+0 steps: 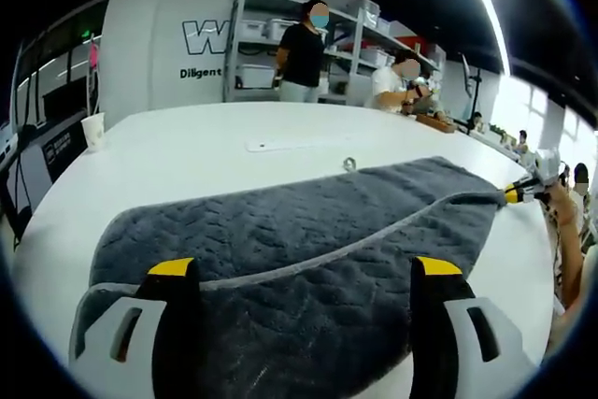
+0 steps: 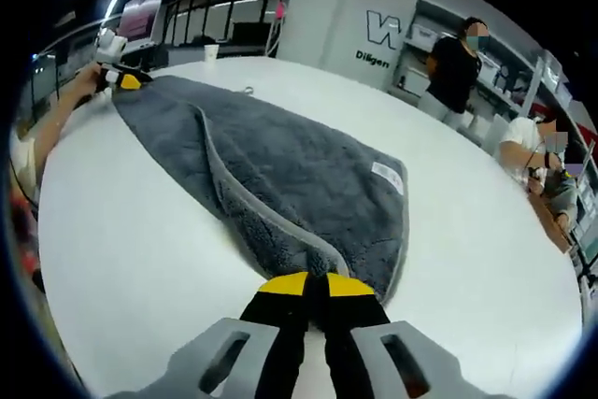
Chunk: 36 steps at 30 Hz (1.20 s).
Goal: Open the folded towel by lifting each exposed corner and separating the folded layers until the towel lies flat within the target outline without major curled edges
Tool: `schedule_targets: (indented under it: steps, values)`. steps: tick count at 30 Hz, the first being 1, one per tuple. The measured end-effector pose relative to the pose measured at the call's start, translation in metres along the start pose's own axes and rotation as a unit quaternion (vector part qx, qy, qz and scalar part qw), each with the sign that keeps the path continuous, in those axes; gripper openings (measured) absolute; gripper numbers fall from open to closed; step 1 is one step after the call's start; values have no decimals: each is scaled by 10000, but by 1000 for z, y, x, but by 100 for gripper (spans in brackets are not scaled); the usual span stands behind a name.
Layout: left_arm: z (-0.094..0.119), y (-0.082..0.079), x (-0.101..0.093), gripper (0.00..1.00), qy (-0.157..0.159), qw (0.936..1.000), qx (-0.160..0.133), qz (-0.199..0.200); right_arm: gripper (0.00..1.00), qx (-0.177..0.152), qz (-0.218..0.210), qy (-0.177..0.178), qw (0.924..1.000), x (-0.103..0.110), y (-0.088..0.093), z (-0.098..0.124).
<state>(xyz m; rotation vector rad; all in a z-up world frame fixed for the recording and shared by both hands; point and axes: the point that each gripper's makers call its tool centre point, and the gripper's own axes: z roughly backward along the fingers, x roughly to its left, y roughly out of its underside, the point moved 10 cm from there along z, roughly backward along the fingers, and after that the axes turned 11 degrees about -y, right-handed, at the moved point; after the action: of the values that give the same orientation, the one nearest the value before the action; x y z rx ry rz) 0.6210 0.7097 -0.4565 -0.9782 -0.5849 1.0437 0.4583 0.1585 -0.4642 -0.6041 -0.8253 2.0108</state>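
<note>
1. Two grippers sit at opposite ends of the grey towel (image 2: 280,175), which lies still folded along its length on the white counter (image 2: 131,231).
2. Right gripper (image 2: 316,279): fingers pinched together on the towel's near corner, its long axis running straight ahead toward the other gripper.
3. Left gripper (image 1: 305,268): fingers spread wide, hovering over its end, holding nothing.
4. The grey piped edge (image 1: 355,245) marks the top layer; judging by this, that layer must be lifted sideways across the axis.
</note>
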Motion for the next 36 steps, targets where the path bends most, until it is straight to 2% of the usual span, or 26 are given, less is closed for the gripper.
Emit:
schedule_targets:
  steps: [4, 7, 9, 12, 14, 18, 23, 29, 33, 36]
  values:
    - [0, 0, -1, 92, 25, 10000, 8, -10, 4, 30, 147, 82, 9999, 6, -2, 6]
    - [0, 0, 0, 92, 14, 10000, 7, -16, 13, 82, 91, 85, 9999, 11, -2, 10]
    - [0, 1, 0, 92, 13, 10000, 16, -16, 20, 246, 115, 162, 9995, 15, -2, 13]
    - [-1, 1, -1, 92, 36, 10000, 45, -26, 37, 396, 245, 206, 9987, 25, -7, 18]
    - [-1, 2, -2, 92, 50, 10000, 63, -36, 44, 450, 334, 233, 9982, 31, -12, 22]
    - [0, 1, -3, 92, 68, 10000, 32, -40, 50, 306, 370, 345, 9983, 37, -23, 28]
    - [2, 0, -5, 92, 140, 9999, 2, -42, 62, 228, 358, 297, 9987, 45, -34, 27]
    - [4, -2, -7, 94, 185, 9997, -16, -175, 88, 183, 327, 127, 9992, 53, -45, 17]
    - [5, -4, -10, 98, 359, 9993, -59, -93, 99, 147, 305, 78, 9994, 54, -53, 10]
    - [5, -4, -14, 99, 419, 9990, -13, -148, 99, 130, 332, 8, 9994, 56, -60, 5]
